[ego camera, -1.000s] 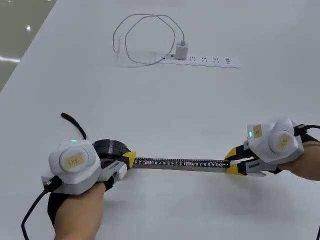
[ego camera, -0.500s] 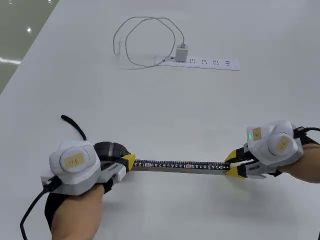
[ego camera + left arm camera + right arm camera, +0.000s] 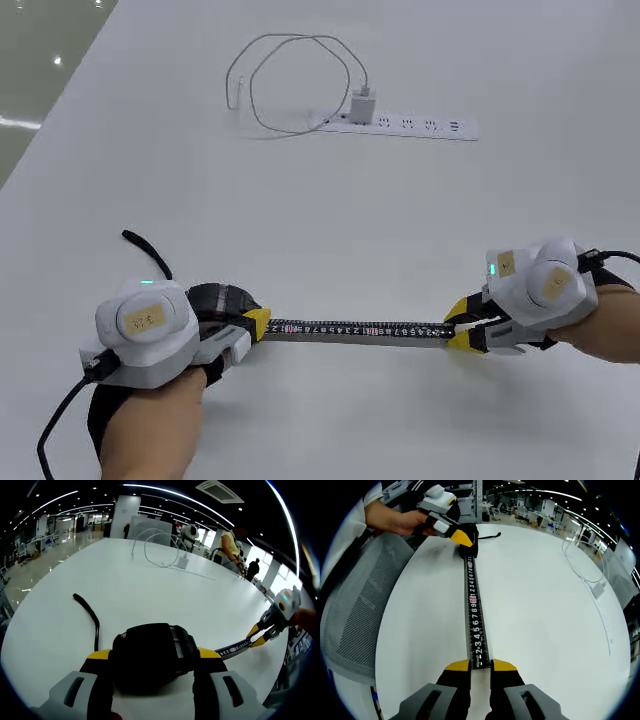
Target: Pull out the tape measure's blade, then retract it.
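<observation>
Right tool (image 3: 459,325) inward; blade (image 3: 474,607) numerals 2–9.

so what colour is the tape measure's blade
Black with white numerals and a few red marks; the blade shows best in the right gripper view.

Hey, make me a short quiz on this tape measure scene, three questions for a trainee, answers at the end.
1. True or false: the tape measure's blade is fully retracted.
2. Which hand-held gripper holds the blade's free end? A. left B. right C. neither
3. Fill in: the white charger is plugged into the ____.

Key
1. False; it stretches across the table.
2. B. The right hand-held gripper is shut on the end, while the left hand-held gripper clamps the black case.
3. power strip
</observation>
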A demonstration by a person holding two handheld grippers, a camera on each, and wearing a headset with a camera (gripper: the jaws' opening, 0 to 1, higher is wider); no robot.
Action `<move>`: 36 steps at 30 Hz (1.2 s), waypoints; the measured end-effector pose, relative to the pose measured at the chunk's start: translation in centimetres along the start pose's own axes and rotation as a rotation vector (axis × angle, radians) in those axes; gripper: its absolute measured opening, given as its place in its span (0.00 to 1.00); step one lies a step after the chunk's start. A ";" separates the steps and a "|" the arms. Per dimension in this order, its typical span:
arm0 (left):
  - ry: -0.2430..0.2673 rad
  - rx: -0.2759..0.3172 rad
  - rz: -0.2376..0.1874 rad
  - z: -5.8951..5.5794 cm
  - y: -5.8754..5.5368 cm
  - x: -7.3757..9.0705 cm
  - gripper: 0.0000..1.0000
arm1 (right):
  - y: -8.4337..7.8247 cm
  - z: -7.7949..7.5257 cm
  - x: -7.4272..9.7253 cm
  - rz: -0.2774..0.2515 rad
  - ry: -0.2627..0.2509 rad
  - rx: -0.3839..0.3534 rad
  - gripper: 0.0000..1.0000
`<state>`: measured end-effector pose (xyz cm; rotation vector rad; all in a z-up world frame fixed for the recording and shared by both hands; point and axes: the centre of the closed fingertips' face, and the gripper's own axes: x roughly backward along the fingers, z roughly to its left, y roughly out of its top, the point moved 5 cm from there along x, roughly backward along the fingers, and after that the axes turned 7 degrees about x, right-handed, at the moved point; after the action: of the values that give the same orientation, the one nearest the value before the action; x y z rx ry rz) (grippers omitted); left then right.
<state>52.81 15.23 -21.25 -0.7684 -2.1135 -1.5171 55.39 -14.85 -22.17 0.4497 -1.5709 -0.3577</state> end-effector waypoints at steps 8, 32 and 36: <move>-0.008 0.011 -0.001 0.0 0.0 0.0 0.60 | 0.8 -0.1 -0.4 -0.009 0.004 0.002 0.10; -0.024 0.037 0.000 0.2 0.0 0.1 0.60 | 3.5 -0.3 -1.8 -0.050 0.020 0.012 0.10; -0.026 0.040 -0.001 0.2 0.0 0.1 0.60 | 3.9 -0.3 -2.0 -0.054 0.022 0.006 0.10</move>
<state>52.73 15.43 -21.23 -0.7767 -2.1565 -1.4681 55.50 -10.47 -21.99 0.4999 -1.5412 -0.3890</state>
